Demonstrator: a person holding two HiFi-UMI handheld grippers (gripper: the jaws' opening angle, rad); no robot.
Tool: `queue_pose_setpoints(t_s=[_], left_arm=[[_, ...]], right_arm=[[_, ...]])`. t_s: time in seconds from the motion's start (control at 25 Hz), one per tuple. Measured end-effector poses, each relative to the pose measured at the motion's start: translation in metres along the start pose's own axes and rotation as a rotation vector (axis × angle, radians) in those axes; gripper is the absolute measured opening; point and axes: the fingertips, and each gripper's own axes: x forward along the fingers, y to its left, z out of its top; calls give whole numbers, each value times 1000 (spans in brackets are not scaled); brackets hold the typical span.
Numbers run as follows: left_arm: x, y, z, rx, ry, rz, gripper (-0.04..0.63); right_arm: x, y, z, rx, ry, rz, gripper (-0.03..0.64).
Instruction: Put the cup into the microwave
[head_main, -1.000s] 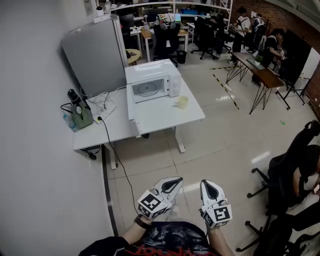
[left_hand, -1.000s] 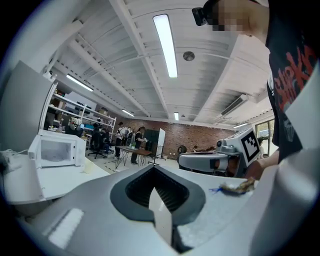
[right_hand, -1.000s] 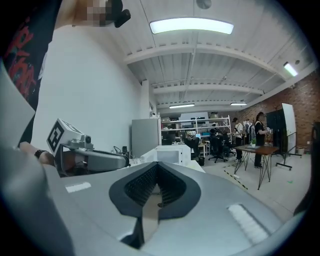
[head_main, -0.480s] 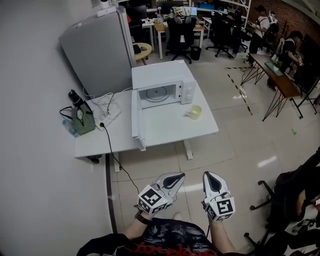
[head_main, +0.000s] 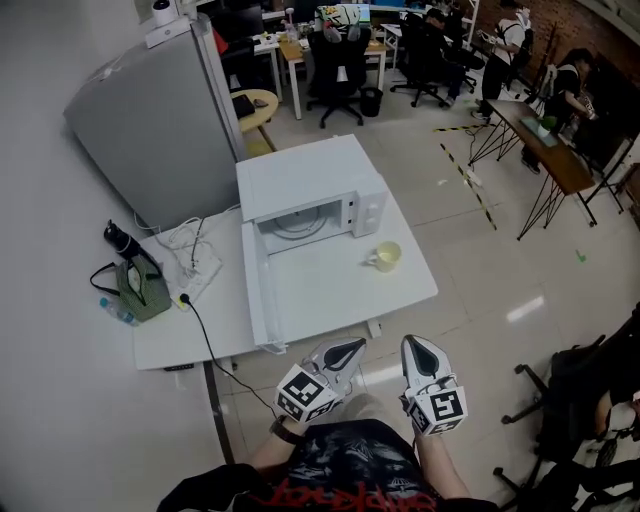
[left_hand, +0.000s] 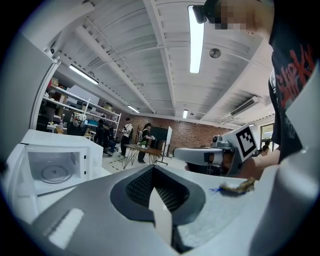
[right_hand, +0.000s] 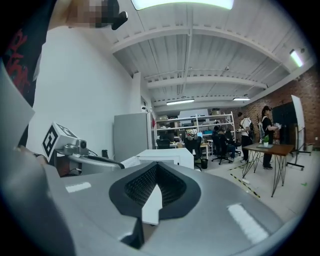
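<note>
On the bench (head_main: 320, 300) sits the cup (head_main: 387, 256), pale yellow, upright, handle poking out to its left. It's out in the open near the bench's right edge, just in front of the microwave (head_main: 300, 175) and a bit toward its right end, so not inside. The microwave is white, with its door (head_main: 257, 295) swung wide to the left and the glass turntable (head_main: 295, 222) showing in the cavity. The control panel on the right of its front is too small to read.

Left claw (head_main: 347, 350) and right claw (head_main: 414, 346) are both down low in front of the person, over the floor just short of the bench's near edge and well apart from the cup. Both are pinched fully together with nothing in them; each claw's own view shows the pads meeting on empty air. Each one carries a cube with black and white square markers. The black shirt (head_main: 345, 470) has red lettering, too cut off to read.

Left part of the bench: a green bag (head_main: 142, 290), a black bottle (head_main: 120, 240), a white tangle of cords (head_main: 195, 262), plus a black cable (head_main: 205, 335) running off the front edge. A big grey cabinet (head_main: 150, 125) stands behind, against the wall. Further back there are desks, black chairs and a few people, and a strip of yellow and black tape (head_main: 465, 180) on the floor.
</note>
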Motion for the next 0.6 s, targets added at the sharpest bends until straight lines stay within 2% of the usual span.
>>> queue_pose_setpoints(t_s=[0.24,0.36,0.52,0.56,0.6], left_arm=[[57,60,5,-51,-13,19,3],[89,90,13,-55,-10,63,3],[125,112,35,-64,-108,42,3],[130,119,37,-54,-114,53,3],[135,128,37,-42,-111,72,3]], right_arm=[[72,-53,-14,7,50,49,3],[110,-91,-16,2,49,88,3],[157,-139,-25,-27,46,169,3],[168,-147,-28,-41,47,187,48],[180,-154,-30,-54,53,207,122]])
